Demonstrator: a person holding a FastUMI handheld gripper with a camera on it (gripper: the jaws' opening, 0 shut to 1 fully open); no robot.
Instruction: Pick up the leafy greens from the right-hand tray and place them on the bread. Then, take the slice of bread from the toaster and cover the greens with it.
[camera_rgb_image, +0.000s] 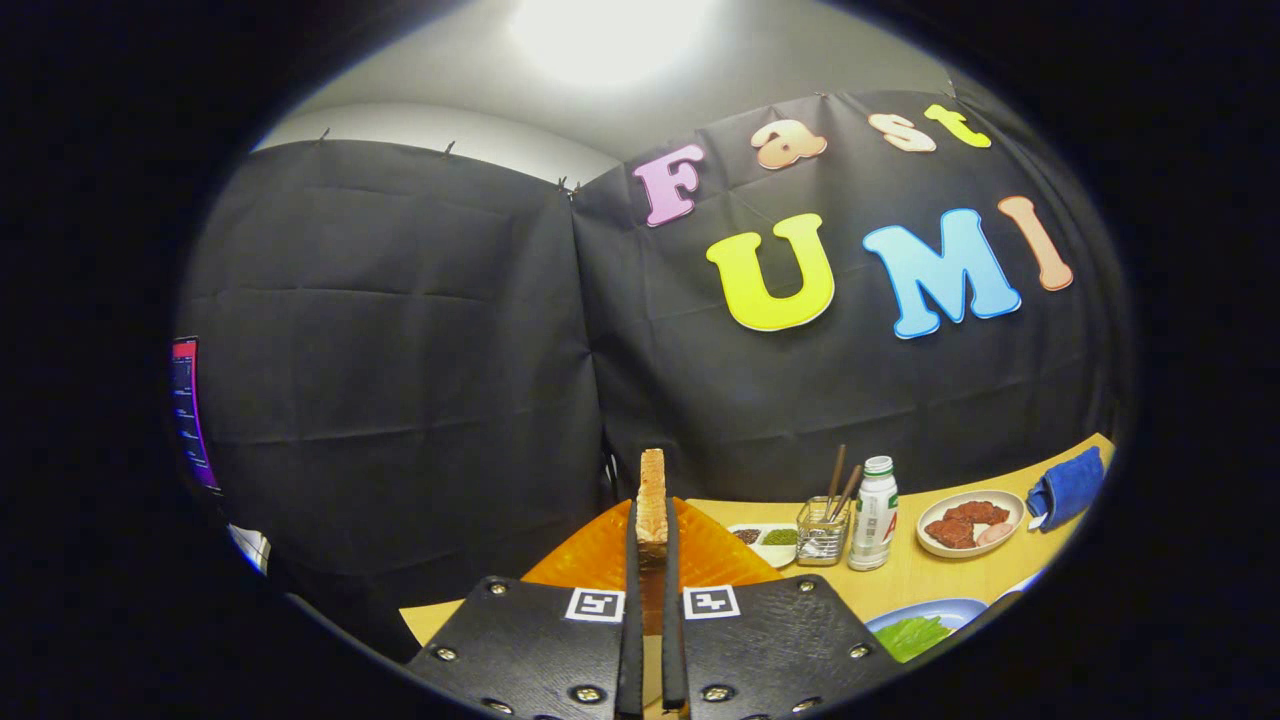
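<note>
Toasted brown, the slice of bread (652, 495) stands upright on its edge, pinched between the two fingers of the gripper (651, 545), which are closed on its flat sides. Behind it lies an orange tray (590, 565) on the wooden table (925, 575). To the right of the fingers, leafy greens (908, 636) lie on a pale blue plate (945, 609). Farther off stand a small dish of seasonings (768, 541), a glass holder with chopsticks (824, 530), a white bottle (874, 514), a plate of meat (968, 522) and a blue cloth (1070, 487).
</note>
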